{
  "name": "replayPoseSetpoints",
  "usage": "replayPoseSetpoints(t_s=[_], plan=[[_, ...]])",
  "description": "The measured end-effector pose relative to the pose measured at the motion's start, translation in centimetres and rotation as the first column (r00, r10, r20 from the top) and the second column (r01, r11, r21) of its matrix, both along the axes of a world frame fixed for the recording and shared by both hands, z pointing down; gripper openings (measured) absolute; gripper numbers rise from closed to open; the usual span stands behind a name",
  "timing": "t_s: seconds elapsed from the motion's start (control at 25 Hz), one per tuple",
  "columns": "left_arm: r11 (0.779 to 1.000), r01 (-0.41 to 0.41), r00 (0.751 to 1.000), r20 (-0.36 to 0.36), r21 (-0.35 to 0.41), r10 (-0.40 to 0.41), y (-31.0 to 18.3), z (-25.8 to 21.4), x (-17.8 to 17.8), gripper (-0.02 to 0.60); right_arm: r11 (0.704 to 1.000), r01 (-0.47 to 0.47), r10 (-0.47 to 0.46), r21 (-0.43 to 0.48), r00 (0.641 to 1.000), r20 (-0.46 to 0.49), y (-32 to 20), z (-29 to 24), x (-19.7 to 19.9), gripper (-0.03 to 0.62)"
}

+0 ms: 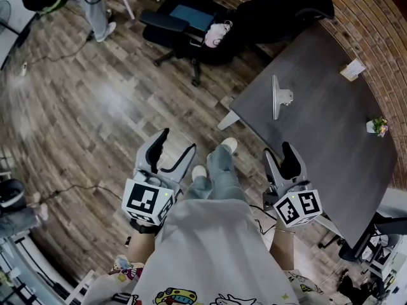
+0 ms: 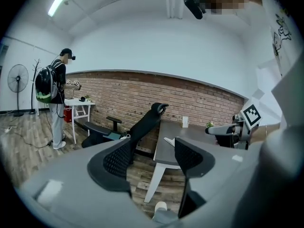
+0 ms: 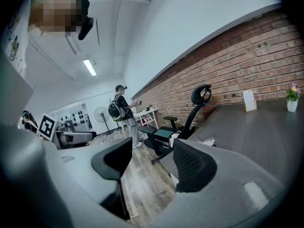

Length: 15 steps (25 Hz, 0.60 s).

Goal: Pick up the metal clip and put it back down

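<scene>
left gripper (image 1: 178, 141): jaws standing wide, holding nothing | right gripper (image 1: 277, 150): jaws standing wide, empty | silver metal clip (image 1: 280, 97): lying on dark grey worktop (image 1: 331, 132), at right gripper's 12 o'clock, apart

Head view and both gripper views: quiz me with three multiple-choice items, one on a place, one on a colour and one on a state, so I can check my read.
1. Where is the metal clip? A on the dark table; B on the floor; C on a shelf.
2. What colour is the office chair? A white; B black; C red.
3. How are the left tongs and right tongs? A both shut; B one shut on the clip; C both open, empty.
Answers: 1 A, it stands on the tabletop; 2 B, its back and arms are black; 3 C, each gripper view shows spread jaws holding nothing.
</scene>
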<state>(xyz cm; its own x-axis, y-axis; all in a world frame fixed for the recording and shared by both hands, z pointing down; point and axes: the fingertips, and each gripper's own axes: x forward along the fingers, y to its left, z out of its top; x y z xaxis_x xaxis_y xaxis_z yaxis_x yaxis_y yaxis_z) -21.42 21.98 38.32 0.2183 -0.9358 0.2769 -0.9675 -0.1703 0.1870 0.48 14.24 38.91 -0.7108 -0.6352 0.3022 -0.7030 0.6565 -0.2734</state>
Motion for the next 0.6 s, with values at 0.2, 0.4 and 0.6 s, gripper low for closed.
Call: replayPoseSetpoints(t_s=[0.2, 0.4, 0.6], plan=[[0.999, -0.042, 0.999, 0.017, -0.01, 0.042, -4.1, 0.1, 0.2, 0.301, 0.998, -0.056, 0.056, 0.002, 0.998, 0.026, -4.3, 0.2, 0.6, 0.269], [0.996, -0.094, 0.995, 0.032, 0.01, 0.094, -11.4, -1.0, 1.1, 0.302, 0.993, -0.115, 0.116, -0.01, 0.993, 0.032, -9.7, 0.3, 2.6, 0.27], [0.985, -0.167, 0.985, 0.048, 0.037, 0.165, -18.3, -2.6, 2.3, 0.304, 0.982, -0.187, 0.186, 0.017, 0.982, 0.038, -15.2, -1.2, 4.3, 0.27]])
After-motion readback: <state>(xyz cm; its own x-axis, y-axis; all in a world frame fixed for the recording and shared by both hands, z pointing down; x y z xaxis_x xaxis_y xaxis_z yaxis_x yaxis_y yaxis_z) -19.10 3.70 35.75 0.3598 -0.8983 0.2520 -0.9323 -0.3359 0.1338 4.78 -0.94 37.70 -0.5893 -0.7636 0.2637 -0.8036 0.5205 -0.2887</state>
